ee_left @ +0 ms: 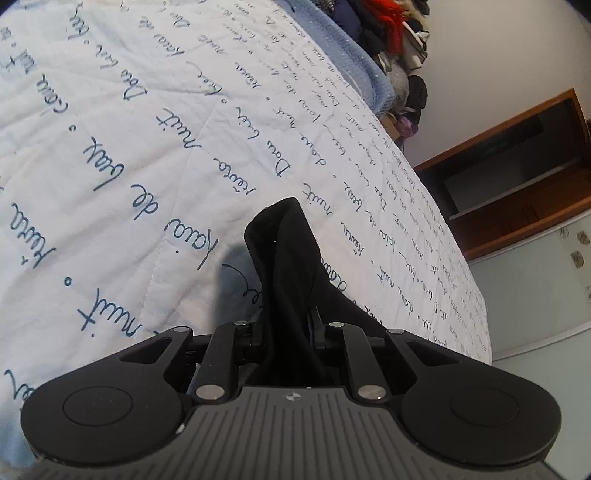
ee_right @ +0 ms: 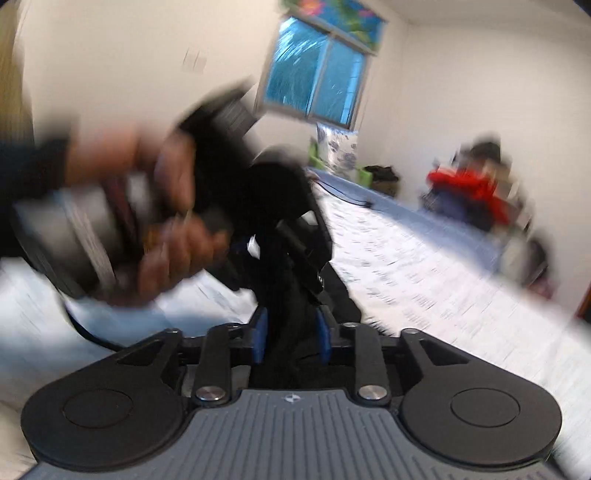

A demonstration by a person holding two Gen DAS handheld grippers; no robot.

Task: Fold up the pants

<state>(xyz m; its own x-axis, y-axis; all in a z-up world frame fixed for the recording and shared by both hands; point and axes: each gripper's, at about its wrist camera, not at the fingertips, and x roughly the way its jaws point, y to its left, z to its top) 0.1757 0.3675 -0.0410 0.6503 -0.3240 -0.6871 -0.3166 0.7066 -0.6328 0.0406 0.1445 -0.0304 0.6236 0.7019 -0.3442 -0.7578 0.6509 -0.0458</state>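
Observation:
The black pants are bunched between the fingers of my left gripper, which is shut on them and holds them above the white quilt with blue script. In the right wrist view my right gripper is shut on the black pants, its blue pads pressed on the cloth. The left gripper, held in a hand, is close in front of it, blurred. Most of the pants are hidden.
A light blue blanket and a pile of dark and red clothes lie at the bed's far end. A wooden shelf unit stands beside the bed. A window and a floral pillow are at the far wall.

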